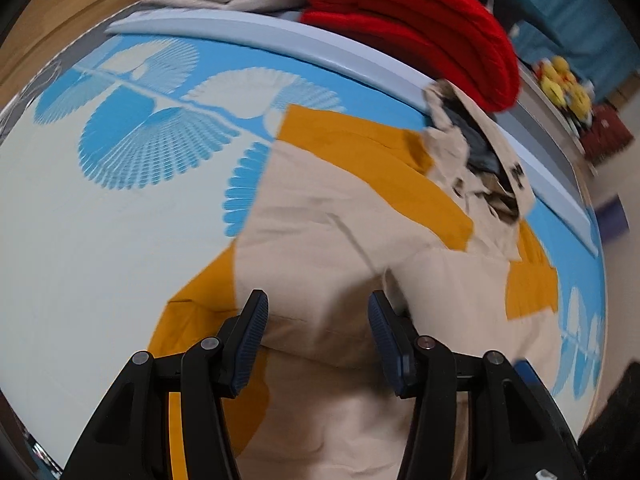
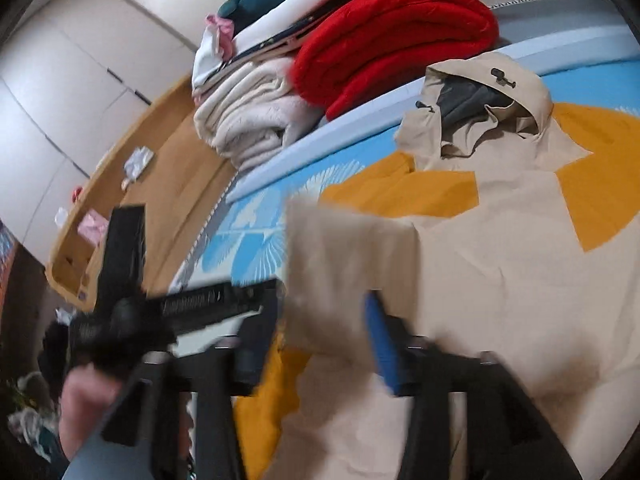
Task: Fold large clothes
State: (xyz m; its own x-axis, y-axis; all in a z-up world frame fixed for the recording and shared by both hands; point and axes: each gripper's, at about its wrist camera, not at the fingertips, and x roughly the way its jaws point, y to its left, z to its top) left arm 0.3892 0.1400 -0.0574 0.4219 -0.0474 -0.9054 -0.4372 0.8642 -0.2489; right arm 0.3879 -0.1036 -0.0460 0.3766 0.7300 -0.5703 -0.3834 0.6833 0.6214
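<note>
Item: beige-and-mustard hooded jacket [image 1: 320, 220], spread flat on the blue-and-white patterned mat [image 1: 100, 208].

Your left claw [image 1: 316, 344] hangs over the jacket's lower part, jaws partly apart, cloth showing between them but not pinched. Your right claw [image 2: 316, 344] is blurred, jaws apart, a lifted beige flap [image 2: 348, 260] hanging between them; grip not discernible. The hood [image 2: 488, 96] lies at the far end, near the folded red blanket [image 2: 392, 32] and the cream blanket [image 2: 252, 116].

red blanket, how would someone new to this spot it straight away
Look along the pale blue edge behind the blue patterned mat. A heap of folded bedding sits there, and the red blanket lies beside the cream blanket. It is the only bright red thing there.
</note>
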